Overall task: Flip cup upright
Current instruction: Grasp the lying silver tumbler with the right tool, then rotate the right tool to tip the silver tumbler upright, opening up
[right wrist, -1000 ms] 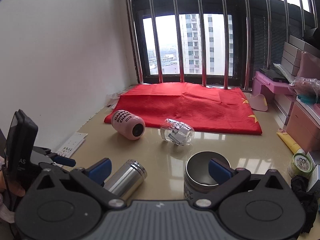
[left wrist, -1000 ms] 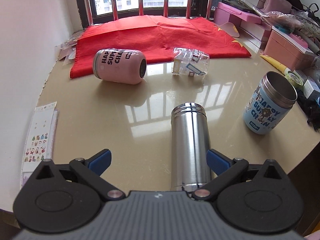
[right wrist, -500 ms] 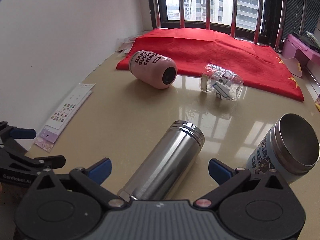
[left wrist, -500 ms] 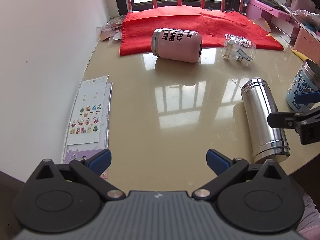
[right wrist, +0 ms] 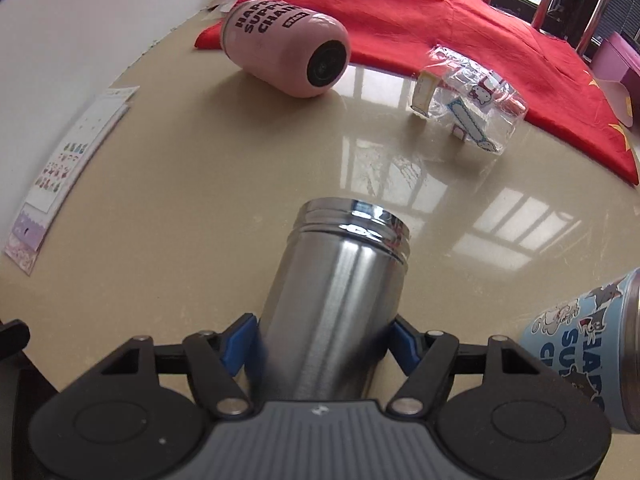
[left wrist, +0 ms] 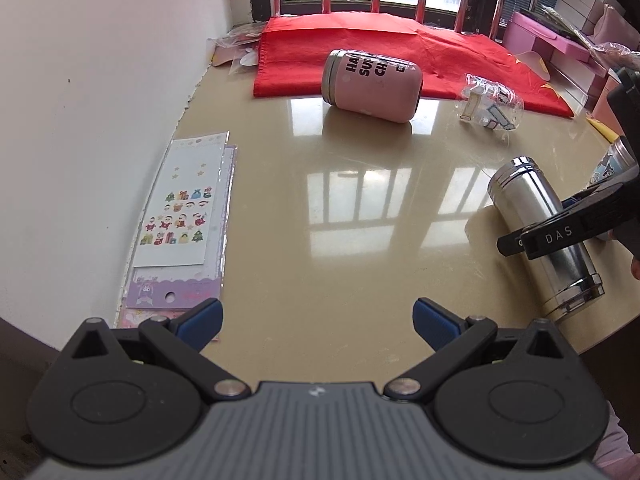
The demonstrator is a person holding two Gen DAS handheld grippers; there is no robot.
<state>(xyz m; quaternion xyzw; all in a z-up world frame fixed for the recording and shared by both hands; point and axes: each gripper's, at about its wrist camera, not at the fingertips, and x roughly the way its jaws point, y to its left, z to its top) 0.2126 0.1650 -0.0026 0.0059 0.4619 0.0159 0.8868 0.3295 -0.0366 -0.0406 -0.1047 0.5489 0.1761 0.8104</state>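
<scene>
A steel cup (right wrist: 336,304) lies on its side on the beige table, mouth pointing away. My right gripper (right wrist: 322,340) is shut on its body, blue pads on both sides. It also shows in the left wrist view (left wrist: 540,232), with my right gripper's fingers (left wrist: 560,232) across it. A pink cup (left wrist: 372,80) lies on its side by the red cloth; it also shows in the right wrist view (right wrist: 288,52). A blue cup (right wrist: 592,356) stands upright at right. My left gripper (left wrist: 316,320) is open and empty near the table's front edge.
A red cloth (left wrist: 400,52) covers the back of the table. A clear plastic packet (right wrist: 468,100) lies in front of it. Sticker sheets (left wrist: 180,216) lie by the left wall. Pink boxes (left wrist: 560,44) stand at the back right.
My right gripper moved down over the steel cup and closed on it. My left gripper drifted left, still open.
</scene>
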